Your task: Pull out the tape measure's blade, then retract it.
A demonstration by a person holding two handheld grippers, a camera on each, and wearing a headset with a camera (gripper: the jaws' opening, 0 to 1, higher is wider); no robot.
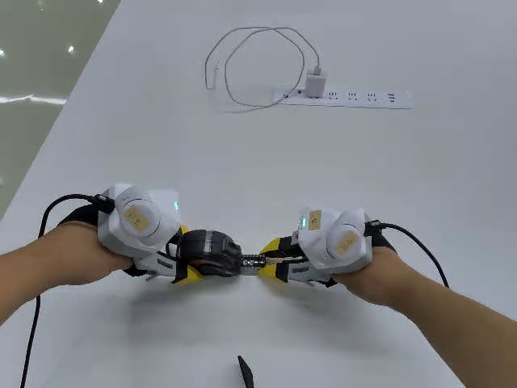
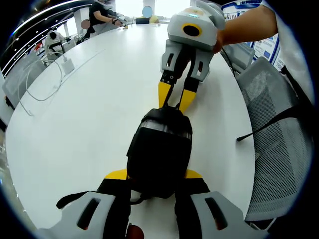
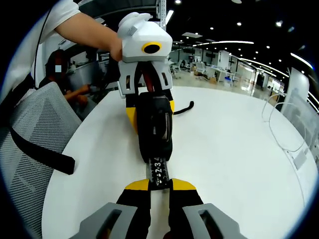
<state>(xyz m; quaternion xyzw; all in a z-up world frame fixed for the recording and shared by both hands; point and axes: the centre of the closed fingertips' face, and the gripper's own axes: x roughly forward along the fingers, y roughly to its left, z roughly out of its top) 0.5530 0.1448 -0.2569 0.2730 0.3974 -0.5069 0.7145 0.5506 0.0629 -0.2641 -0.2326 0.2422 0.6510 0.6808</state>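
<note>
Head downward; gripper views opposed across tape measure (image 1: 212,250)

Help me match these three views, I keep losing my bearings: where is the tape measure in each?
Head view: tape measure low centre, between left gripper and right gripper.
Left gripper view: centre, clamped in its own jaws.
Right gripper view: centre, blade reaching the near jaws.
Shared landmark: the white charger.
</note>
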